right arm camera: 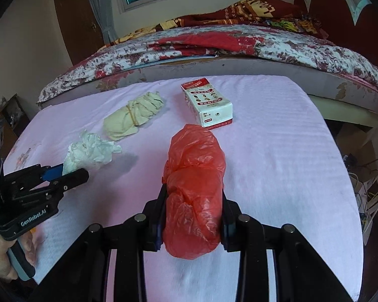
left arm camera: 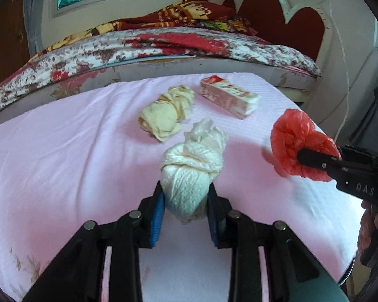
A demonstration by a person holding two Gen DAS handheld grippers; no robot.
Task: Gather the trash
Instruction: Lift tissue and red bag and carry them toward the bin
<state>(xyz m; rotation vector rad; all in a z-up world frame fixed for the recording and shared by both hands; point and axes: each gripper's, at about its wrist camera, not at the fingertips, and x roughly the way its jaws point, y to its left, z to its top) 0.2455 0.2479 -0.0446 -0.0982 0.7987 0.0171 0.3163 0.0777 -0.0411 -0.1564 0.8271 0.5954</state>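
Two bundles are gripped at once above the pink cloth (left arm camera: 63, 151). The left gripper (left arm camera: 186, 198) pinches a white crumpled wad (left arm camera: 191, 171) between its blue pads (left arm camera: 157, 214), and the right gripper (right arm camera: 192, 201) is clamped on a red plastic bag (right arm camera: 195, 188). The left wrist view shows the bag from the side as a rosette with a black finger across it, and a hand (left arm camera: 370, 226) at the frame's edge; the right wrist view shows its full crumpled length filling the jaws. Only the right view shows the carton (right arm camera: 209, 105) face with its printed end panel, and the rubber band around the yellowish tied bundle (right arm camera: 133, 117). Both lie on the cloth beyond the grippers, near the bed (right arm camera: 214, 47) with its floral quilt.
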